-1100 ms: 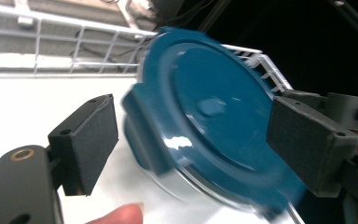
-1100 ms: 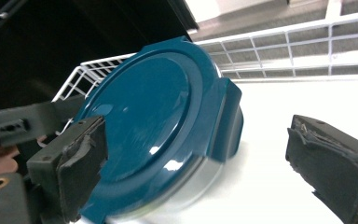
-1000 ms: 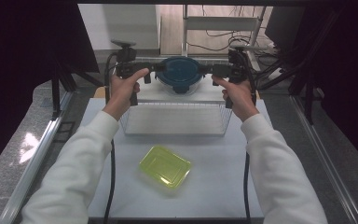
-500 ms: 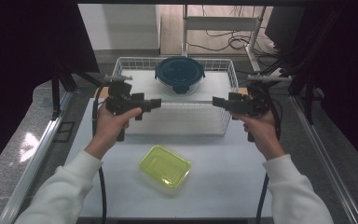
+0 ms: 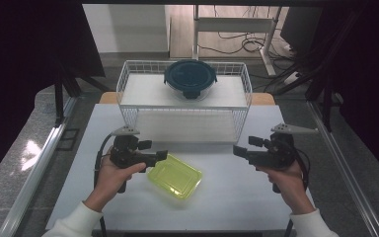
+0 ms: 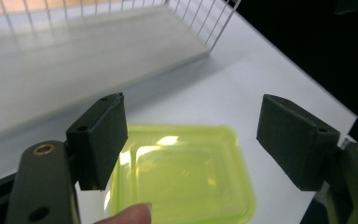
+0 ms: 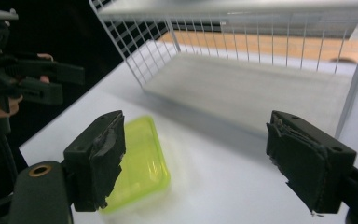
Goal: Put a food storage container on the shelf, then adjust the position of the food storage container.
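A flat yellow-green plastic container point(image 5: 174, 176) lies on the white table in front of the wire rack. My left gripper point(image 5: 161, 157) hovers at its left edge, open and holding nothing. In the left gripper view the yellow-green container point(image 6: 182, 175) lies just beyond the open left gripper point(image 6: 200, 135). My right gripper point(image 5: 238, 150) is open and stands apart to the right of the container. The right gripper view has the open right gripper point(image 7: 203, 149), the container point(image 7: 140, 163) at lower left and the left gripper point(image 7: 32, 79) beyond it.
A white wire rack point(image 5: 123, 94) stands at the back of the table, with a shelf on top and open space under it. A dark blue round lidded bowl point(image 5: 190, 79) sits on the top shelf. The table's metal side rails point(image 5: 34, 168) run along both sides.
Both grippers have drawn back from either side of the round bowl on the rack and come down toward the person. They now flank the yellow-green container; the bowl stays on the rack.
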